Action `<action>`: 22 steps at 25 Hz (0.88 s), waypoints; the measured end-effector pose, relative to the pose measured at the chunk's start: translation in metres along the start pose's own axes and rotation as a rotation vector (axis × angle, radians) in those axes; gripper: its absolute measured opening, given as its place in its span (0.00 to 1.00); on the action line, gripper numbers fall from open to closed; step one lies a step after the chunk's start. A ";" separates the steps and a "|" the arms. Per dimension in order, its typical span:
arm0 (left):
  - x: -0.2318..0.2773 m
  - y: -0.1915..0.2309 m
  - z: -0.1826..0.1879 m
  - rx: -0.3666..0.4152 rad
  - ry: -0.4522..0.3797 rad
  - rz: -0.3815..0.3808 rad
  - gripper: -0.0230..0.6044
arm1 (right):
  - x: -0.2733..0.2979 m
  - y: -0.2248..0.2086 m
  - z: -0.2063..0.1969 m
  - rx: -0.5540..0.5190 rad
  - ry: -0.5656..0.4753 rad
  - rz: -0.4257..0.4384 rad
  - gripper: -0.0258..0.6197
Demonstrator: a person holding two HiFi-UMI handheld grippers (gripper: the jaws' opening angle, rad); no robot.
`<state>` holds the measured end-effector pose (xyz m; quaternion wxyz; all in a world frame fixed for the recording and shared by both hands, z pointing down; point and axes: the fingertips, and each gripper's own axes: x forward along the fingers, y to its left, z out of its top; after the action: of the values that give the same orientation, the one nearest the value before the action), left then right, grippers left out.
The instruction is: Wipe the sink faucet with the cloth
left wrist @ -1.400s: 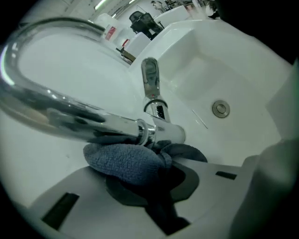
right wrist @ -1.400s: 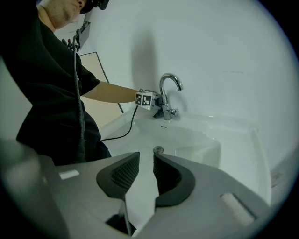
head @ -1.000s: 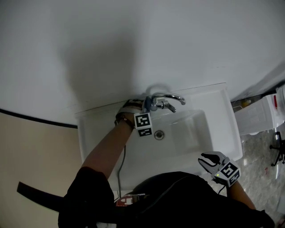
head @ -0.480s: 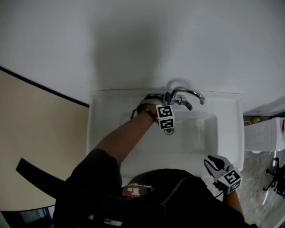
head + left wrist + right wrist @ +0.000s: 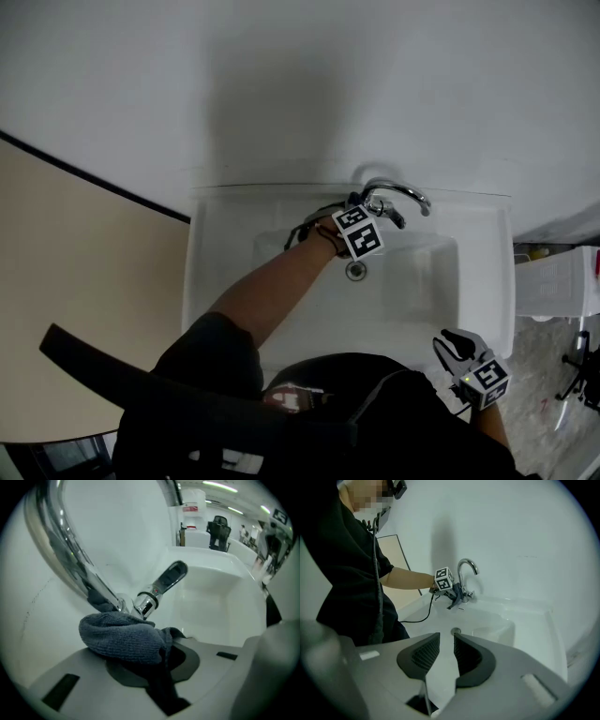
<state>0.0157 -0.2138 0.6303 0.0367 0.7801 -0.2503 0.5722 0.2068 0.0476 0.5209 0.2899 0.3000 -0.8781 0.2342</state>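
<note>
Left gripper [image 5: 159, 667], fingers pinching the grey cloth [image 5: 122, 637] at centre frame: press firmly round the faucet [image 5: 70, 559] base. Right gripper [image 5: 446, 652] fingers slightly apart, empty.

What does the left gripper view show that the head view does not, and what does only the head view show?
Only the left gripper view: the grey cloth clamped in the left tongs, its bunched end at the foot of the faucet. Only the head view: the drain, the person's forearm, and, clearly, the right tongs at the front right corner of the sink, away from the faucet. Both: the chrome faucet with its lever handle and the white sink.
</note>
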 end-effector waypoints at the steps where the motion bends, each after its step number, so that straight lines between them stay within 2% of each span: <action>1: 0.004 -0.002 0.002 -0.052 0.005 -0.027 0.13 | 0.000 -0.002 -0.002 0.006 0.001 -0.004 0.18; 5: 0.034 -0.008 -0.009 -0.265 0.044 -0.104 0.13 | 0.004 0.003 -0.002 0.004 -0.002 0.006 0.18; 7: 0.035 -0.006 -0.010 -0.331 0.037 -0.129 0.13 | 0.003 0.004 -0.002 0.001 -0.004 0.003 0.18; 12: -0.004 -0.013 0.017 -0.545 -0.143 -0.268 0.13 | -0.009 0.001 -0.005 0.014 -0.012 -0.024 0.18; 15: 0.004 -0.014 0.020 -0.665 -0.155 -0.322 0.13 | -0.010 -0.003 -0.009 0.015 -0.008 -0.027 0.18; 18: 0.033 -0.019 0.016 -0.885 -0.140 -0.376 0.13 | -0.012 -0.001 -0.011 0.019 -0.006 -0.022 0.18; 20: 0.042 -0.021 0.020 -1.017 -0.168 -0.411 0.13 | -0.014 0.000 -0.012 0.011 -0.005 -0.025 0.18; 21: 0.038 -0.025 0.028 -1.045 -0.195 -0.439 0.13 | -0.016 -0.001 -0.014 0.010 -0.007 -0.032 0.18; 22: 0.029 -0.030 0.038 -1.040 -0.228 -0.468 0.13 | -0.019 -0.002 -0.016 0.014 -0.011 -0.041 0.18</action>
<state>0.0682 -0.2104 0.6506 0.5133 0.7509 -0.3216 0.2629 0.2257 0.0629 0.5206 0.2876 0.3211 -0.8718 0.2326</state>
